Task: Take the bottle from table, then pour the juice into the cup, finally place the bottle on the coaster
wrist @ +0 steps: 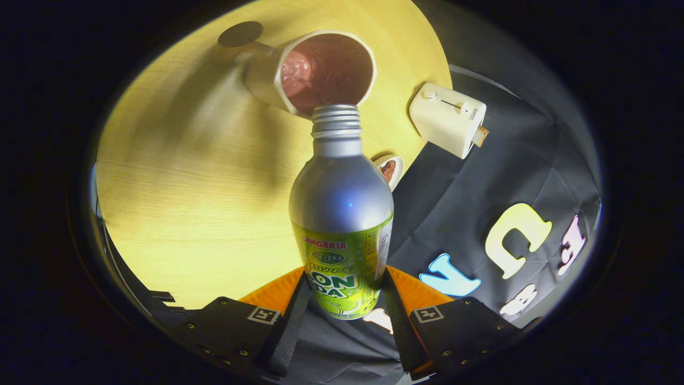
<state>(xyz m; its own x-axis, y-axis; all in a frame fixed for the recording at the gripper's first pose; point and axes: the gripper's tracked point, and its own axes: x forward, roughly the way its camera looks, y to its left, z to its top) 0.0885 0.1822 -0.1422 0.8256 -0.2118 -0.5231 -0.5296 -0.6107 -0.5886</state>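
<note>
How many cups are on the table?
1: the cup, just beyond the mouth of the bottle held between the fingers. Others may be hidden behind the bottle.

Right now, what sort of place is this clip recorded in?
Probably a staged kitchen-style booth: a round wooden table against a black cloth wall, a toaster and a cup, with the gripper shut on a bottle.

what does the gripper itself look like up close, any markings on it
The gripper has two long flat fingers with ribbed inner faces. Each runs back to a dark angular block studded with small screws and carrying a square black-and-white tag. Orange panels sit behind the fingers.
</note>
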